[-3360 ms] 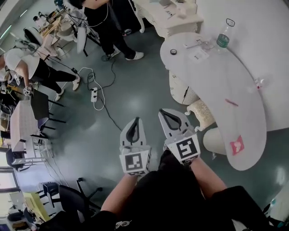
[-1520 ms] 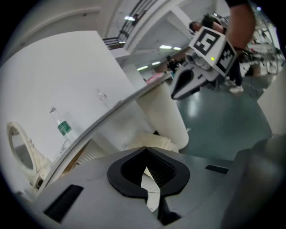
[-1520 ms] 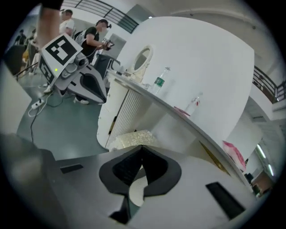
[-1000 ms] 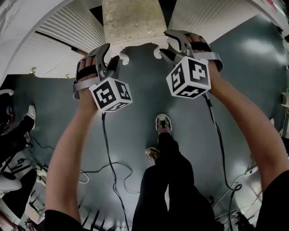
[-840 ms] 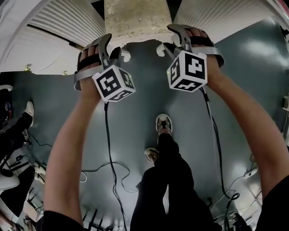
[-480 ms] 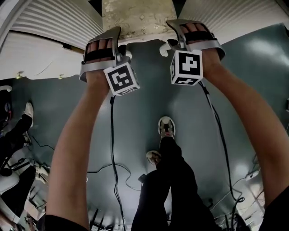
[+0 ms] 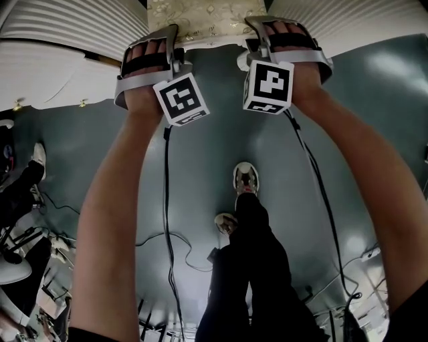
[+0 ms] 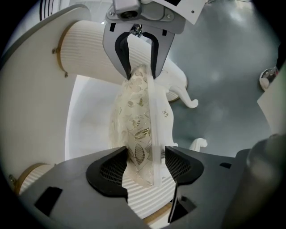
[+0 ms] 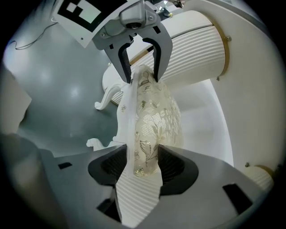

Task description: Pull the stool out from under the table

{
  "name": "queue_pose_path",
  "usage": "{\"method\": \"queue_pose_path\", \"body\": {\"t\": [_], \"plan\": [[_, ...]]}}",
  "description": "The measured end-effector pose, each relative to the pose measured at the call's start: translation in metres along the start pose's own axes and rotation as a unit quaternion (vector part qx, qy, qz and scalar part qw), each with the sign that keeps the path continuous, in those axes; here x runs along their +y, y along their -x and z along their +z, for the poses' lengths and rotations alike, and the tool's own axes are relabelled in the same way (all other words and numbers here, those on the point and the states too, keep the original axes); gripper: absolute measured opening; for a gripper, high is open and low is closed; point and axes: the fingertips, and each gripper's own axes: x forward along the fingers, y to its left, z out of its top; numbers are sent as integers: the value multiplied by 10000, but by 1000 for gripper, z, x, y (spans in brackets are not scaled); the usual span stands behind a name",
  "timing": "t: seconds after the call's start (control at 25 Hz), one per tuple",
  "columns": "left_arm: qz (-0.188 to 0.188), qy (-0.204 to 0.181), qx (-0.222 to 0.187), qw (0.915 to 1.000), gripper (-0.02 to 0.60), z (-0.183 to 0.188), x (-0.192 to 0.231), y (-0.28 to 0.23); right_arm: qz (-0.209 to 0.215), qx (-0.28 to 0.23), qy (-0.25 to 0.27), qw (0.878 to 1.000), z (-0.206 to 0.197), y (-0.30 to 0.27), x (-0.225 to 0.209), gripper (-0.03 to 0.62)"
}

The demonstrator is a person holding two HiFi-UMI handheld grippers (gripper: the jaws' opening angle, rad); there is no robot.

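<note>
The stool (image 7: 200, 15) has a cream, gold-patterned cushion on a white frame and sits at the top of the head view, between the table's white fluted pedestals (image 7: 60, 37). My left gripper (image 7: 175, 48) is at its left side and my right gripper (image 7: 257, 41) at its right side. In the left gripper view the jaws (image 8: 145, 163) are closing, with the stool's seat edge (image 8: 136, 116) between the pads. In the right gripper view the jaws (image 9: 142, 165) are closing too, pressing on the cushion and frame (image 9: 154, 116). Each view shows the other gripper clamped on the far side.
The stool's curled white legs (image 8: 185, 96) stand on the grey floor. Fluted pedestals (image 9: 192, 40) flank the stool closely. Cables (image 7: 165, 227) trail over the floor behind my shoes (image 7: 245, 179). Another person's shoe (image 7: 37, 157) is at the left edge.
I went from standing beside the table to crouching. Both grippers have reached forward along the stool's sides and closed on its seat; the stool sits higher in the view.
</note>
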Motion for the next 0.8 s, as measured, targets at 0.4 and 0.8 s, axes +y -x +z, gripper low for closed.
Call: {"method": "queue_pose_path", "body": {"t": [0.4, 0.8], "plan": [[-24, 109, -176, 9998, 258, 9, -27, 52, -7, -74, -91, 9999, 7, 49, 31, 210], [-166, 211, -253, 9993, 245, 17, -77, 117, 208, 129, -70, 9997, 20, 105, 86, 210]]}}
